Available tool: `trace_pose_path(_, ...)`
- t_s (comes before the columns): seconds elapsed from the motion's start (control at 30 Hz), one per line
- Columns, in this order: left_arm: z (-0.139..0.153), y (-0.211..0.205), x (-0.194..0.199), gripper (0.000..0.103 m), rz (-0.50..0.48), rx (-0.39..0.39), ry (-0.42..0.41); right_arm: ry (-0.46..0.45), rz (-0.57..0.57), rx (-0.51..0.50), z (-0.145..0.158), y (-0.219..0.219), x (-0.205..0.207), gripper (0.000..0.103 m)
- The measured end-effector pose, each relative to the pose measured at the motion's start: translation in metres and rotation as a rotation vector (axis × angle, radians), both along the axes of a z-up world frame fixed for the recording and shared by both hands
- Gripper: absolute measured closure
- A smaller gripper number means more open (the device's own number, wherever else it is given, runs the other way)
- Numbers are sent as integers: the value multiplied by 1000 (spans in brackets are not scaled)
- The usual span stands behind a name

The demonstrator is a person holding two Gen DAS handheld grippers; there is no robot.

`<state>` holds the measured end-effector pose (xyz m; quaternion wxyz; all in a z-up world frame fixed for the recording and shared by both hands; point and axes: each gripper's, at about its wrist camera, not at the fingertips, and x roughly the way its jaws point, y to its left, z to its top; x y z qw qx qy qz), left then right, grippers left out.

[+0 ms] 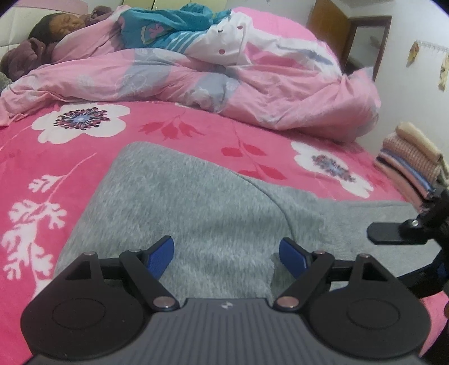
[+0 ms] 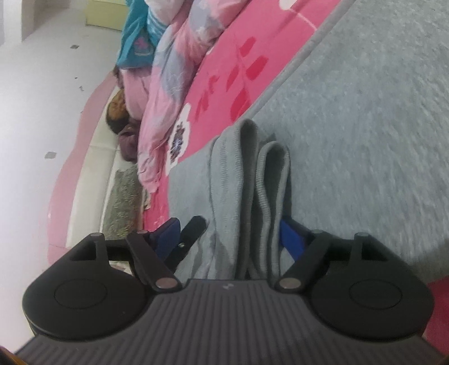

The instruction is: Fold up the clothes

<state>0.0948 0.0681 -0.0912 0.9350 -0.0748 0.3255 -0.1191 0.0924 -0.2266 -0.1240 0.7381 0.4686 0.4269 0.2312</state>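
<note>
A gray sweater [image 1: 196,207] lies spread on the bed, near the front edge, on top of the pink flowered blanket [image 1: 174,132]. It is soft and fuzzy. One part is already folded over, and a slanted fold line runs across it.

The left gripper [image 1: 226,257] hangs just over the flat gray cloth. Its two blue fingers [image 1: 161,257] are spread wide apart, with nothing between them.

The right gripper [image 2: 230,238] is turned on its side. A bunched-up, ribbed edge of the gray sweater [image 2: 247,179] sticks up between its blue fingers [image 2: 291,235]. The fingers are wide apart, and the cloth sits loosely in the gap. It touches the right-hand finger. On the other side a black gripper part blocks the view, so I cannot tell whether the fingers are really pinching the cloth.

A bit of that gripper also shows at the right side of the left view [image 1: 398,230].

Farther back, a crumpled pink quilt [image 1: 252,84] is piled across the bed. Blue-green clothes [image 1: 168,25] lie on top of it. A person [image 1: 56,28] lies at the far left corner, tucked under the quilt. A stack of folded clothes [image 1: 412,162] sits at the right edge of the bed.
</note>
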Motion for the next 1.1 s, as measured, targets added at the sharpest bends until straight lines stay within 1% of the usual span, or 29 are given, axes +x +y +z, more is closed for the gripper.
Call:
trace_pose_path(0.07, 3, -6, 3, 19, 11, 32, 22, -3, 6, 55, -2, 1, 7, 32)
trace_pose_path(0.1, 4, -8, 4, 19, 19, 45, 34, -7, 8, 85, -3, 3, 11, 34)
trace_pose_path(0.17, 6, -11, 7, 19, 30, 59, 55, -18, 16, 115, -5, 8, 19, 41)
trace_pose_path(0.2, 7, -12, 8, 19, 34, 64, 63, -18, 21, 118, -7, 11, 21, 43)
trace_pose_path(0.27, 8, -14, 10, 19, 36, 77, 76, -8, 20, 106, -11, 16, 21, 56)
trace_pose_path(0.33, 8, -17, 11, 19, 35, 96, 83, -15, 16, 89, -13, 15, 15, 64)
trace_pose_path(0.47, 8, -22, 12, 18, 39, 131, 92, -8, 20, 90, -18, 13, 8, 73)
trace_pose_path(0.53, 8, -26, 13, 17, 44, 151, 96, -6, 21, 83, -19, 15, 10, 73)
trace_pose_path(0.7, 10, -30, 16, 16, 54, 170, 110, -7, 31, 62, -19, 19, 15, 72)
trace_pose_path(0.9, 10, -33, 16, 16, 57, 182, 116, -20, 28, 77, -22, 18, 13, 73)
trace_pose_path(1.1, 10, -33, 17, 16, 57, 186, 119, -3, 44, 96, -26, 15, 16, 73)
